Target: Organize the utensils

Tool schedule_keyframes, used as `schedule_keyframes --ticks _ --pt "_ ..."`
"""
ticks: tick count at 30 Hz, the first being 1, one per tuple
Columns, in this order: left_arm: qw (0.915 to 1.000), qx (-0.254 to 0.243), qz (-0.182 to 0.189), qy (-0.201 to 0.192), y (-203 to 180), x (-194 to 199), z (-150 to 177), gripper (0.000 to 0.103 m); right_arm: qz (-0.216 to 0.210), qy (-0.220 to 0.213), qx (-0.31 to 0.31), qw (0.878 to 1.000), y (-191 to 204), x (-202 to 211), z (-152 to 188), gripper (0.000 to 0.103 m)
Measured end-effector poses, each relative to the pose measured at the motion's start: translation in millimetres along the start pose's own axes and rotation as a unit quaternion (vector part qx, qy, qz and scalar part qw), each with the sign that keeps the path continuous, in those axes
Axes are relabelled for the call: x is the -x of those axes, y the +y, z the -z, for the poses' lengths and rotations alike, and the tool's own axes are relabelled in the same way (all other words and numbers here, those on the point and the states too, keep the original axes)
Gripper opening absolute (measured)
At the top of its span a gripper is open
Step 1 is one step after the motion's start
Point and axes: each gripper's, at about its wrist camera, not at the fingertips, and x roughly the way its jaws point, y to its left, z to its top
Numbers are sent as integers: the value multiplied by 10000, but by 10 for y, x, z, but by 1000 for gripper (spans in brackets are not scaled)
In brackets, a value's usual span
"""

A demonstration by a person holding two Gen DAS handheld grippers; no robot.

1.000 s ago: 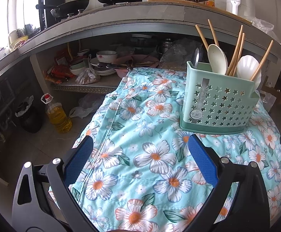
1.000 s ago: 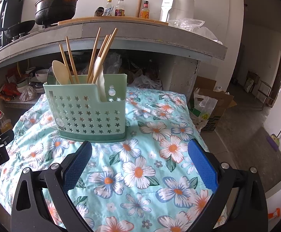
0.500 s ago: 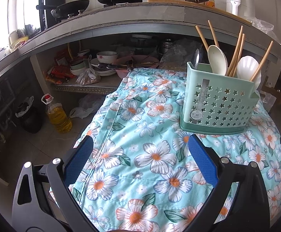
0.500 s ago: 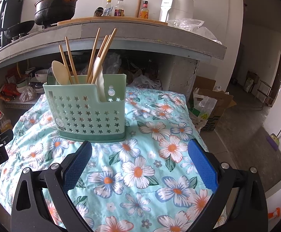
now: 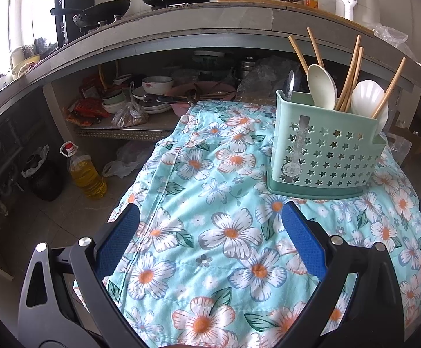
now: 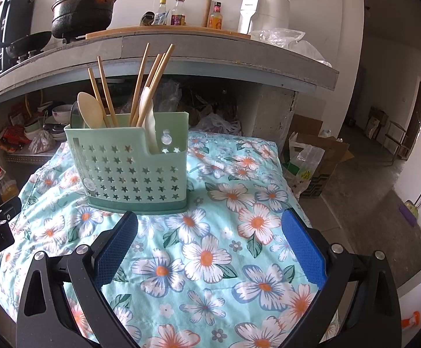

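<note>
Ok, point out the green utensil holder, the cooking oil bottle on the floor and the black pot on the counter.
green utensil holder (image 6: 129, 171), right wrist view, on its star-punched front wall.
cooking oil bottle (image 5: 86, 177), left wrist view, on its yellow body.
black pot (image 6: 82, 14), right wrist view, on its side.

Mint star-holed caddy (image 5: 323, 148) upright on cloth; chopsticks (image 6: 140, 84), spoons (image 5: 322, 87) standing inside.

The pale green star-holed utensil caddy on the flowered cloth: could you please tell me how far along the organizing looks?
It looks nearly or fully done. The pale green star-holed utensil caddy stands upright holding the wooden chopsticks, a cream spoon and a white spoon. In hand: nothing; the left gripper and right gripper are both open and empty. No loose utensil shows on the floral cloth, so nothing visible is left.
</note>
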Motion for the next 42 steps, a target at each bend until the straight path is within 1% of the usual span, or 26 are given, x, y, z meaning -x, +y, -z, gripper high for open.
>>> schedule_keyframes --ticks 42 --pt "9999 -119 54 -88 -44 23 -34 95 22 -23 -65 10000 -39 10 -27 96"
